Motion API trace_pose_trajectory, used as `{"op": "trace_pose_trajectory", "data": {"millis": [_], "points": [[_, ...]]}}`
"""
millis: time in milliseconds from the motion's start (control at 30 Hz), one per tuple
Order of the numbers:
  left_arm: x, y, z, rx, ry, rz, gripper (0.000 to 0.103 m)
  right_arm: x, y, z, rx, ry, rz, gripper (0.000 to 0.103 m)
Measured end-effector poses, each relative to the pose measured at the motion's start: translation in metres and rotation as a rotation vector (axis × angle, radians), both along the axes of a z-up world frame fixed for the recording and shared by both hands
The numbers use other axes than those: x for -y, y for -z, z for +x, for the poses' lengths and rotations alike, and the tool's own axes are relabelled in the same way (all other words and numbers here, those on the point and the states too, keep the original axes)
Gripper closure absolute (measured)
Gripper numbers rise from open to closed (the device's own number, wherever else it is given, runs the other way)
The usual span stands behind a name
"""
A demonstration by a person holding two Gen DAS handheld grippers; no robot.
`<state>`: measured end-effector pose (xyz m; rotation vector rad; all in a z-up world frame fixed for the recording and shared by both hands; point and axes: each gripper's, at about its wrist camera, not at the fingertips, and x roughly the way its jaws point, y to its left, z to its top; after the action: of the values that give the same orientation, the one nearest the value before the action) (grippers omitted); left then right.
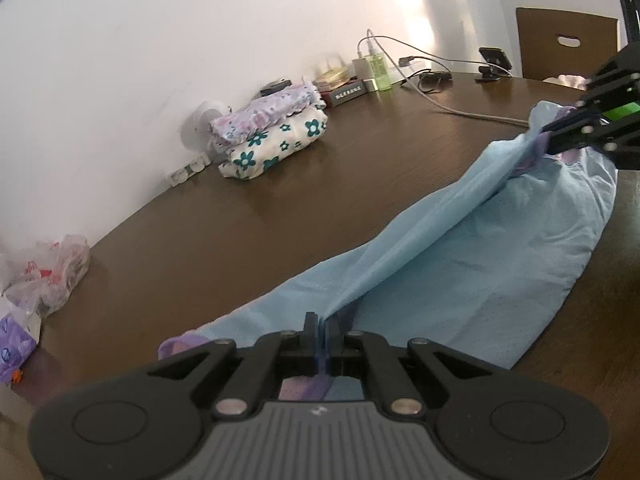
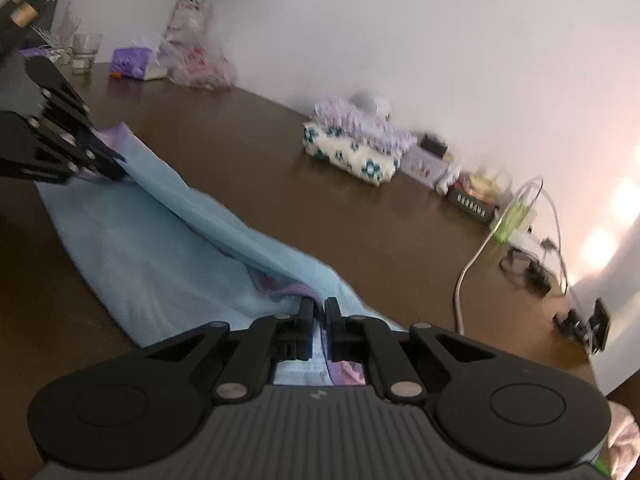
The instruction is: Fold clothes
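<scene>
fingers (image 1: pixel 310 326) of both grippers on blue garment (image 1: pixel 460 264)

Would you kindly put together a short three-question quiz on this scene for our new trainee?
1. True or false: both claws are shut on the light blue garment.
2. What lies on top of the folded white cloth with teal flowers? A) a glass B) a folded lilac floral cloth C) a phone
3. Fill in: the garment lies on a dark ____ table.

Key
1. True: the left claw and the right claw each pinch an end, with a ridge of fabric raised between them.
2. B, the lilac floral cloth.
3. Brown.
</scene>
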<state>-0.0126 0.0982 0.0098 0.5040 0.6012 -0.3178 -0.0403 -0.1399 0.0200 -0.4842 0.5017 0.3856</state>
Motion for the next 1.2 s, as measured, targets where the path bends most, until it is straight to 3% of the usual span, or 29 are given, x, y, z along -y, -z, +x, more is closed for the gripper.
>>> {"op": "trace_pose_trajectory", "data": {"millis": [200, 267, 300, 433, 533, 567, 633, 767, 900, 967, 1033, 1100, 1200], "points": [[-0.008, 0.000, 0.004, -0.030, -0.032, -0.029, 0.088, -0.006, 0.008, -0.011, -0.042, -0.033, -0.055, 0.092], [-0.017, -0.008, 0.002, -0.064, -0.039, -0.091, 0.067, 0.009, -0.002, -0.010, -0.051, 0.007, 0.019, 0.078], [-0.024, -0.013, -0.001, -0.069, -0.033, -0.140, 0.064, 0.021, -0.009, -0.008, -0.057, 0.042, 0.084, 0.067], [-0.040, -0.031, -0.004, -0.043, -0.056, -0.346, 0.050, 0.078, -0.029, 0.016, -0.076, 0.317, 0.332, 0.058], [-0.033, -0.025, 0.020, -0.073, -0.164, -0.408, 0.049, 0.097, -0.016, 0.046, -0.104, 0.479, 0.361, 0.059], [-0.030, -0.021, 0.029, -0.090, -0.206, -0.397, 0.050, 0.100, -0.011, 0.052, -0.122, 0.494, 0.371, 0.062], [-0.021, -0.012, 0.040, -0.125, -0.267, -0.352, 0.050, 0.103, -0.001, 0.062, -0.163, 0.493, 0.396, 0.099], [-0.013, -0.005, 0.042, -0.120, -0.322, -0.304, 0.050, 0.111, -0.008, 0.041, -0.083, 0.533, 0.399, 0.100], [-0.018, -0.002, 0.036, -0.108, -0.360, -0.311, 0.049, 0.122, 0.000, 0.023, -0.121, 0.569, 0.370, 0.097], [-0.019, -0.002, 0.035, -0.111, -0.373, -0.312, 0.049, 0.118, 0.001, 0.014, -0.098, 0.579, 0.348, 0.087], [-0.018, -0.002, 0.033, -0.109, -0.375, -0.308, 0.048, 0.110, -0.007, 0.004, -0.029, 0.576, 0.321, 0.066], [-0.018, -0.002, 0.033, -0.105, -0.376, -0.302, 0.046, 0.101, -0.017, -0.004, 0.048, 0.541, 0.308, 0.065], [-0.017, -0.001, 0.037, -0.103, -0.379, -0.298, 0.044, 0.081, -0.019, -0.005, 0.016, 0.337, 0.376, 0.065]]}}
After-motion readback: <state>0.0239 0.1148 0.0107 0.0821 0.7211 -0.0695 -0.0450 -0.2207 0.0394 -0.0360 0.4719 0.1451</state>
